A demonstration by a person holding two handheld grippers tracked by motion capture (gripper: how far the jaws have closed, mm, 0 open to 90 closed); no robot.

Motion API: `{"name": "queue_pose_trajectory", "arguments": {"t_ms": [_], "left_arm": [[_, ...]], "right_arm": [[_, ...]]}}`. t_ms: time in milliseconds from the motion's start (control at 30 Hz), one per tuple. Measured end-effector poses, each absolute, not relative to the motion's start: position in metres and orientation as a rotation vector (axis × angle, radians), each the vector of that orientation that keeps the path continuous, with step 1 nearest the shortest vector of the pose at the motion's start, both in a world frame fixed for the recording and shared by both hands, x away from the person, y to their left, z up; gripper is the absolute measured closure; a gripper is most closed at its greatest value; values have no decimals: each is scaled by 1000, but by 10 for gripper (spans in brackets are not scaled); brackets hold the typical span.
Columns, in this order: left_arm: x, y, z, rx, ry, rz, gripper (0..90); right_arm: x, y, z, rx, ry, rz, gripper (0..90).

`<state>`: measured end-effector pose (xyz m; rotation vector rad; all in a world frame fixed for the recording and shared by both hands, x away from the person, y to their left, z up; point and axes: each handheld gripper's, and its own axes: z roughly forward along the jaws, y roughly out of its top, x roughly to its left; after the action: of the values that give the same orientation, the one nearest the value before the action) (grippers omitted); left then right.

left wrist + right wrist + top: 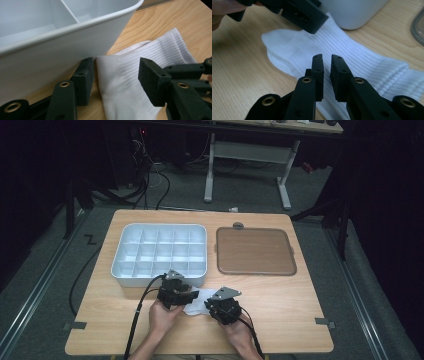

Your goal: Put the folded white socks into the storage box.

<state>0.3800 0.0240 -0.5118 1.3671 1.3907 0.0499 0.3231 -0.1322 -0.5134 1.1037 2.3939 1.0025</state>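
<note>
White sock [352, 62] lies flat on counter [280, 315], not yet lifted; left gripper [116, 75] jaws apart, right gripper [327, 72] jaws nearly together, nothing clamped.

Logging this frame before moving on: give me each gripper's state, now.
Left gripper: open, jaws astride the white sock, pads not pressing it.
Right gripper: jaws almost together above the sock, a narrow gap left, nothing visibly pinched.

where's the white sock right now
The white sock lies flat on the table's near edge in the high view, between the two grippers, just in front of the white tray.
</note>
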Motion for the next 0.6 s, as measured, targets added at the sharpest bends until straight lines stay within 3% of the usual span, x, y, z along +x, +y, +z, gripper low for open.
{"name": "queue_pose_trajectory", "arguments": {"t_ms": [367,600], "left_arm": [[380,14,-521,1402,1396,27,488],[377,10,-527,1465,1385,8,645]], "right_arm": [[311,-136,-520,1051,2445,1008,834],[307,-141,-521,1038,2456,1029,834]]}}
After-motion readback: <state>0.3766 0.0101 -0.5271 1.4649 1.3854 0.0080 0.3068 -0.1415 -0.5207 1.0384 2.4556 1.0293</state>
